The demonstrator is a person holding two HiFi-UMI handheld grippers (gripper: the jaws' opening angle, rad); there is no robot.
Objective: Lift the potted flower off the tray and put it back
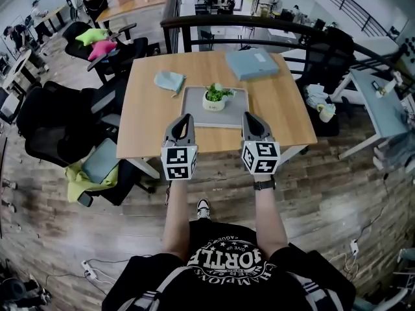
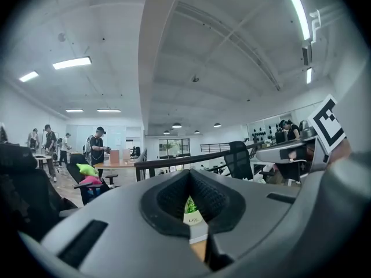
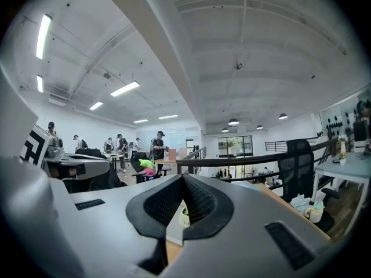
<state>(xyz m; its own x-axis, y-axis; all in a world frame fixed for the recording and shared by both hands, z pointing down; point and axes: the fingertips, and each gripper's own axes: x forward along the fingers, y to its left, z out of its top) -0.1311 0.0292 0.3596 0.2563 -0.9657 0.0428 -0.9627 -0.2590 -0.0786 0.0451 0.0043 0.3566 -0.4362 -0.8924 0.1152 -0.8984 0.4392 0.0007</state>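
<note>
A small potted flower (image 1: 214, 97) with green leaves in a white pot stands upright on a grey tray (image 1: 194, 112) in the middle of a wooden table (image 1: 146, 102). Both grippers hover over the table's near edge, short of the tray. My left gripper (image 1: 185, 118) is shut and holds nothing. My right gripper (image 1: 249, 117) is shut and empty too. In the left gripper view the pot (image 2: 192, 215) shows through the gap behind the closed jaws. The right gripper view shows a sliver of the pot (image 3: 184, 216) the same way.
A light blue cloth (image 1: 169, 80) lies left of the tray, and a blue-grey folded pad (image 1: 253, 63) lies at the table's far right. Black office chairs (image 1: 61, 125) crowd the left side. A black railing (image 1: 259, 28) runs behind the table. A second desk (image 1: 382, 109) stands at right.
</note>
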